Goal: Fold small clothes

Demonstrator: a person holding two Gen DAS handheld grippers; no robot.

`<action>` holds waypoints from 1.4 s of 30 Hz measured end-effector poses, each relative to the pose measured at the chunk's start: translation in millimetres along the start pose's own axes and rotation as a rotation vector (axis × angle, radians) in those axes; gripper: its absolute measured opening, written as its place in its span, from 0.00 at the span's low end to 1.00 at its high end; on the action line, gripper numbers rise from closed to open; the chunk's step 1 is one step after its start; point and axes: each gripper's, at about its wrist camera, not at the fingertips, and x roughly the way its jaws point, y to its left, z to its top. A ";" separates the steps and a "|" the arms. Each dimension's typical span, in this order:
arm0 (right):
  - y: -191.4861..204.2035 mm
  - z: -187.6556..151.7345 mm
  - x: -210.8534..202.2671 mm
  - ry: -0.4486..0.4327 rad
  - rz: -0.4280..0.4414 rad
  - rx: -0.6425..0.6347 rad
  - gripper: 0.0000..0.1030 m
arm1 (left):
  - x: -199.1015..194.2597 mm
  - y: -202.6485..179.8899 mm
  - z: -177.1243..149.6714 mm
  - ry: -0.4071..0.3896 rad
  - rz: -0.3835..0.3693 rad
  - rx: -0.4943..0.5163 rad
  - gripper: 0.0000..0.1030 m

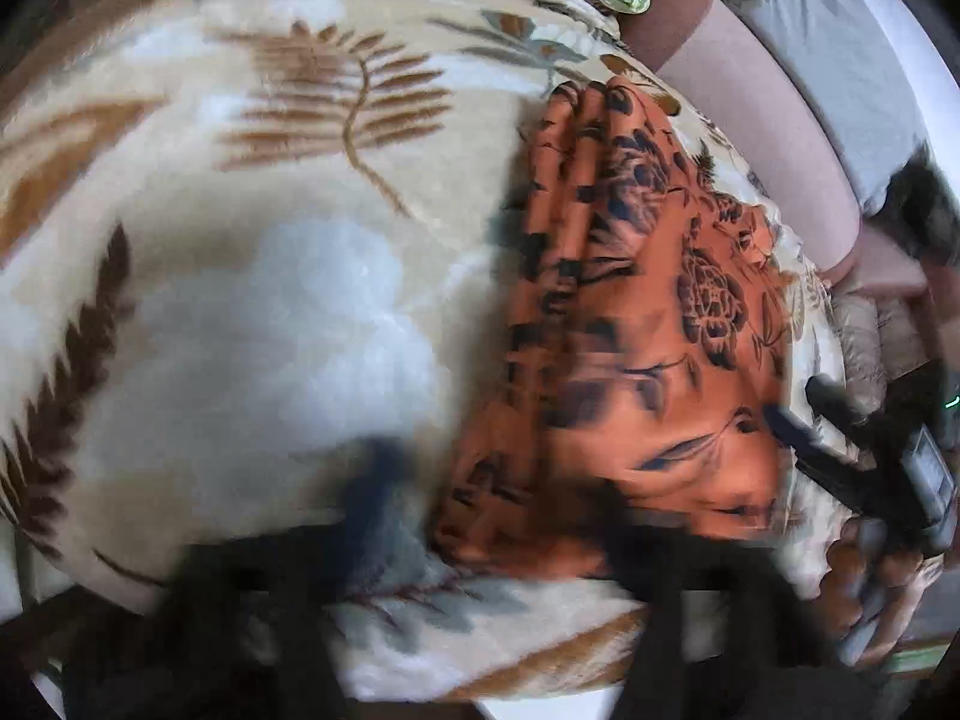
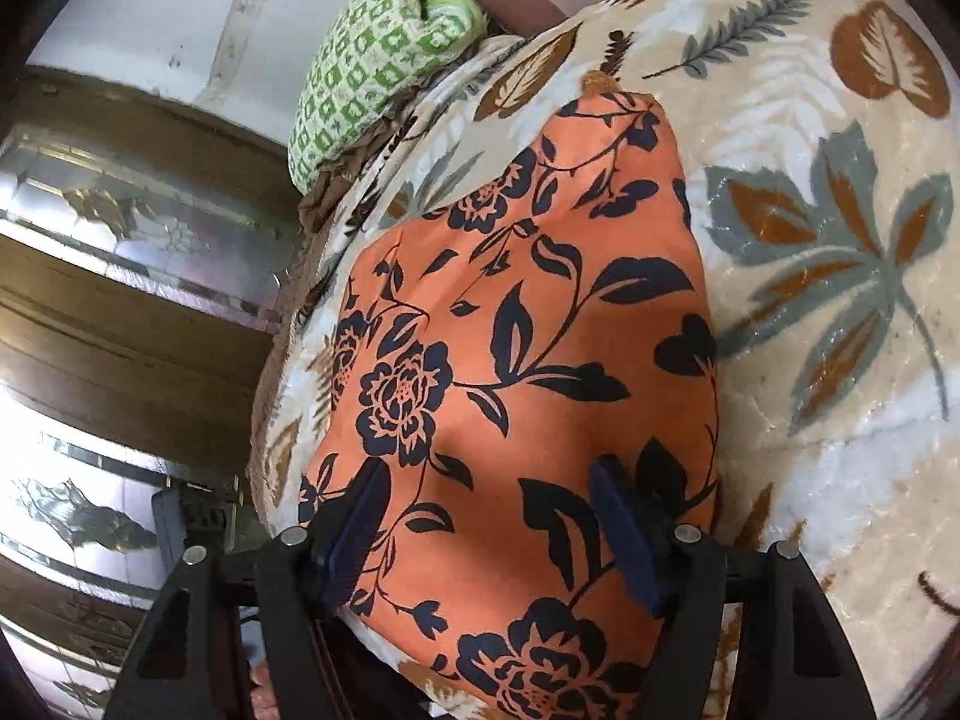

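Note:
An orange garment (image 2: 528,312) printed with dark blue flowers lies flat on a cream leaf-patterned blanket (image 2: 840,408). My right gripper (image 2: 489,471) hovers low over the garment's near half, open, its blue pads (image 2: 360,516) apart and gripping nothing. In the left wrist view the picture is smeared. There the garment (image 1: 648,312) lies to the right of centre. My left gripper (image 1: 492,486) is at the garment's near left corner, its fingers (image 1: 378,474) only dark streaks. The right gripper (image 1: 804,408) shows at the far right, held by a hand (image 1: 870,570).
A green-and-white patterned bundle (image 2: 384,60) sits at the far end of the bed. A brown cabinet with mirrored panels (image 2: 120,240) stands beside the bed. A pink padded edge (image 1: 750,138) borders the blanket (image 1: 270,300); beyond it is a pale wall.

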 end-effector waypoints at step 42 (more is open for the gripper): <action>4.9 7.2 5.9 0.015 0.030 -0.046 0.71 | 52.9 -47.1 161.6 -0.064 0.094 0.072 0.27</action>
